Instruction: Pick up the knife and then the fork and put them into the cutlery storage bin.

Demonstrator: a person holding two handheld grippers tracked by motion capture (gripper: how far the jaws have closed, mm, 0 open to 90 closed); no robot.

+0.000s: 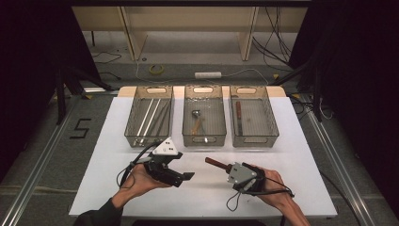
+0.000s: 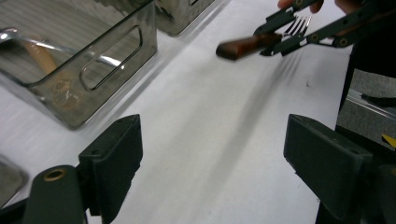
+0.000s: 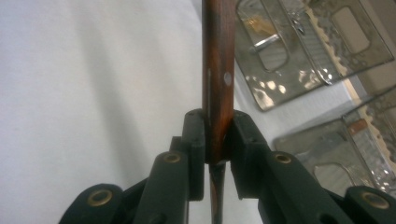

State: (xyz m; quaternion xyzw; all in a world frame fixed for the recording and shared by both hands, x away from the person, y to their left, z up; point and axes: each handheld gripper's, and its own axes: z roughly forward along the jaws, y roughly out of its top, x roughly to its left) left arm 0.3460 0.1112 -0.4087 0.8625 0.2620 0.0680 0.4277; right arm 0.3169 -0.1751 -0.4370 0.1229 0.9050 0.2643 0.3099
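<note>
The right gripper [image 1: 225, 167] pinches a wooden-handled fork [image 2: 254, 43] by its handle, jaws pressed on the wood, handle end pointing toward the left gripper [image 1: 184, 176], above the white counter [image 1: 202, 197]; the left gripper's jaws stand spread wide with nothing between them; three clear bins sit beyond, the middle bin [image 1: 203, 136] nearest the fork, holding a ladle [image 1: 195, 114]

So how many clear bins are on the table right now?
3, in a row across the far side of the white table: left bin, middle bin, right bin. None seems hidden.
</note>
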